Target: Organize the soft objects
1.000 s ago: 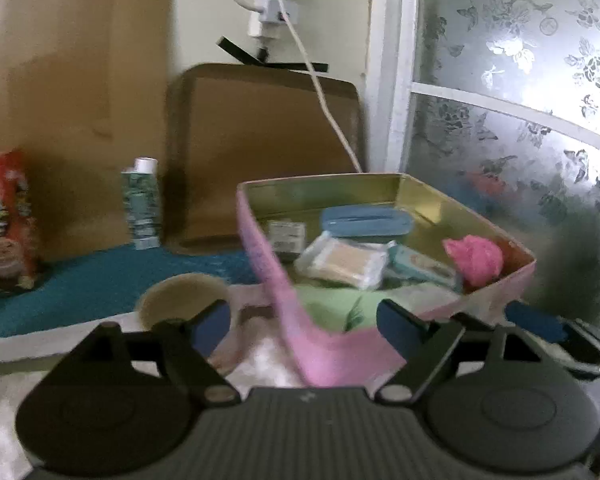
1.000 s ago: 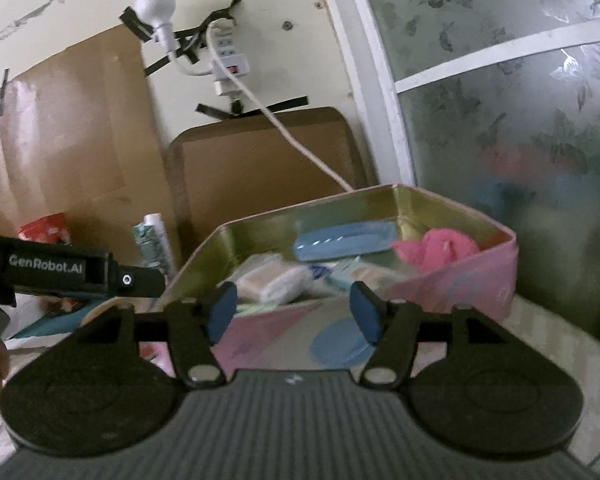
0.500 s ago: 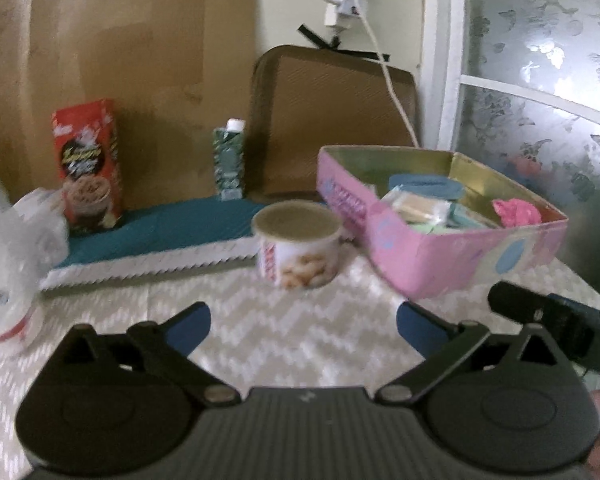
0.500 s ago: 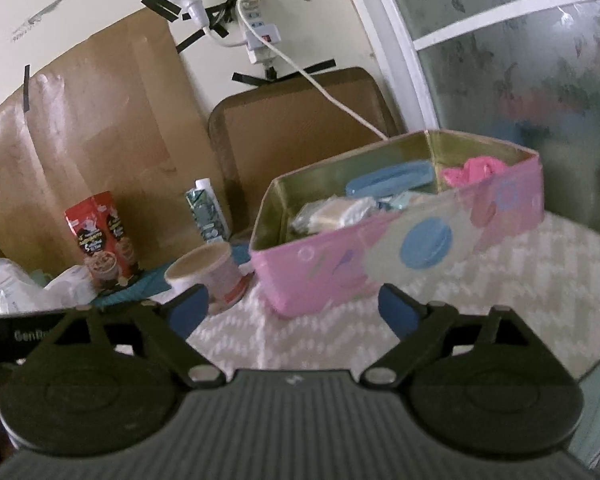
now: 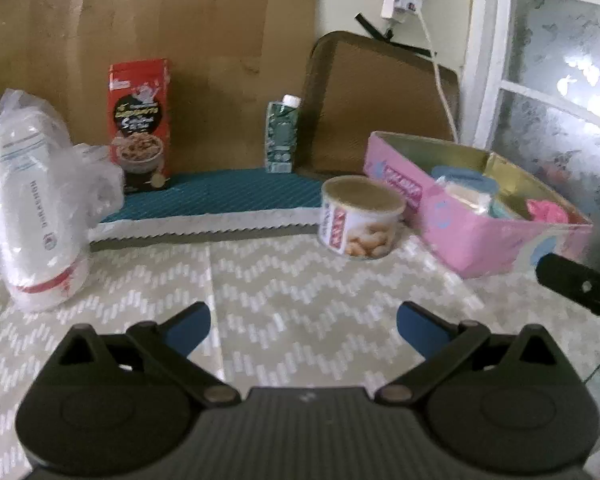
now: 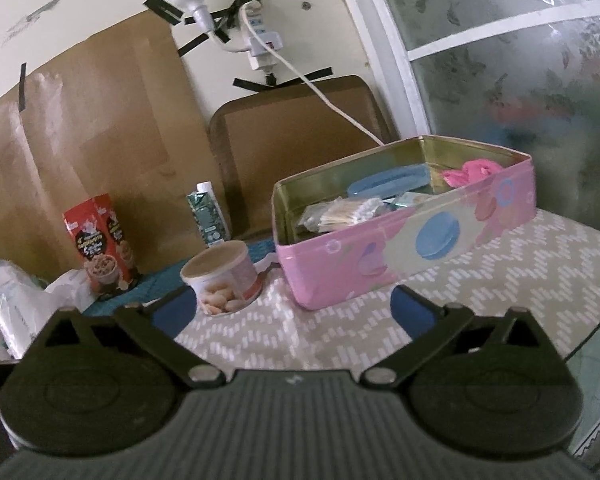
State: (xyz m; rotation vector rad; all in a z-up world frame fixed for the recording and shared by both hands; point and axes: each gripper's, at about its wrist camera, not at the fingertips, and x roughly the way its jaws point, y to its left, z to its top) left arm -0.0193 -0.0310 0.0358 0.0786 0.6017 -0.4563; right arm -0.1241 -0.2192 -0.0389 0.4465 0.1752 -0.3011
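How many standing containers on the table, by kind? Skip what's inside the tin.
Pink tin: 1
Round snack can: 1
Red snack box: 1
Green drink carton: 1
Clear plastic bag of white goods: 1
Total: 5
Both sets of tongs, left and right, are open and hold nothing.

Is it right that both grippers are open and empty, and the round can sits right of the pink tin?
Not quite. The can sits left of the pink tin, as the right wrist view shows. The left gripper and the right gripper are indeed open and empty.
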